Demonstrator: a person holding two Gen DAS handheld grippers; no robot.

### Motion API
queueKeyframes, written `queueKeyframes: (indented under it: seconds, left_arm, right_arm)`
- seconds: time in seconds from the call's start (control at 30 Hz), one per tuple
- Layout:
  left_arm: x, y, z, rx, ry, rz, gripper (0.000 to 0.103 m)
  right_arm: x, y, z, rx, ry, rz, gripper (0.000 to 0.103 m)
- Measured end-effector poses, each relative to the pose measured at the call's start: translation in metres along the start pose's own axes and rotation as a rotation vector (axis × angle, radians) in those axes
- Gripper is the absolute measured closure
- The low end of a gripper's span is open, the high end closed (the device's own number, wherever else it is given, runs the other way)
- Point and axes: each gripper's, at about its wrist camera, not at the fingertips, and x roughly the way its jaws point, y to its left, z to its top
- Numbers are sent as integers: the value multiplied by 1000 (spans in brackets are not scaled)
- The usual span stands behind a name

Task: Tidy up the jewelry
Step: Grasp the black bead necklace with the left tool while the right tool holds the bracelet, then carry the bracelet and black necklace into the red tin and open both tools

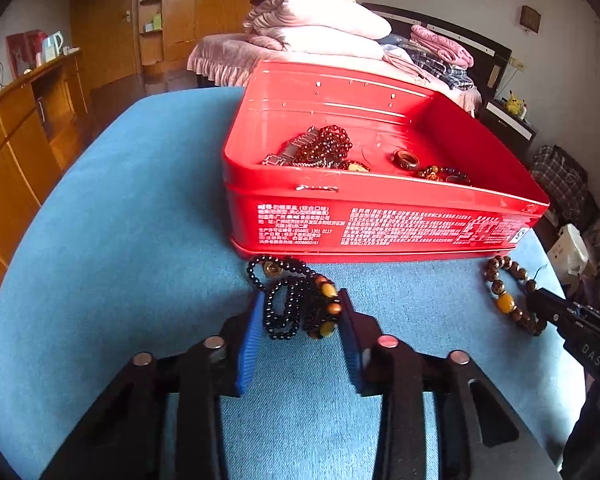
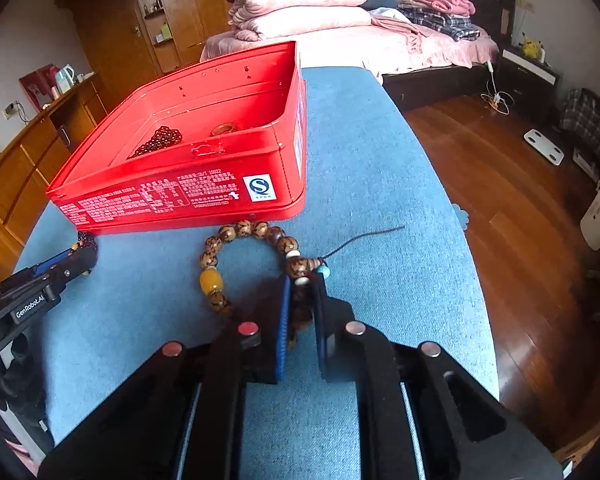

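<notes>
A red tin (image 1: 380, 216) stands open on the blue cloth (image 1: 120, 240) and holds dark red beads (image 1: 332, 144), a metal strap (image 1: 296, 148), a ring (image 1: 406, 158) and a bead bracelet (image 1: 444, 174). In front of it lies a black bead string (image 1: 288, 308) with amber beads. My left gripper (image 1: 300, 300) has its blue pads against both sides of that string. To the right lies a brown bead bracelet (image 2: 240, 236) with a yellow bead. My right gripper (image 2: 302, 280) is shut on the bracelet's near side, by its cord knot.
The tin (image 2: 180, 196) fills the far left half of the cloth. The cloth's right edge (image 2: 460, 208) drops to a wooden floor (image 2: 500, 168). Behind stand a bed (image 1: 340, 56) with stacked pillows and wooden cabinets (image 1: 20, 140) at the left.
</notes>
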Motion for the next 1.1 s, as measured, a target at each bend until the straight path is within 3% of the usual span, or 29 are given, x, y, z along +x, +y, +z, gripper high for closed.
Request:
queueKeyframes:
  seconds: [0.53, 1.1]
  left_arm:
    - [-50, 13, -13, -34, -55, -87, 95]
    - [-86, 1, 2, 3, -148, -83, 95]
  right_arm:
    - [-60, 14, -11, -29, -98, 54, 93]
    - [-86, 34, 5, -90, -164, 78, 93]
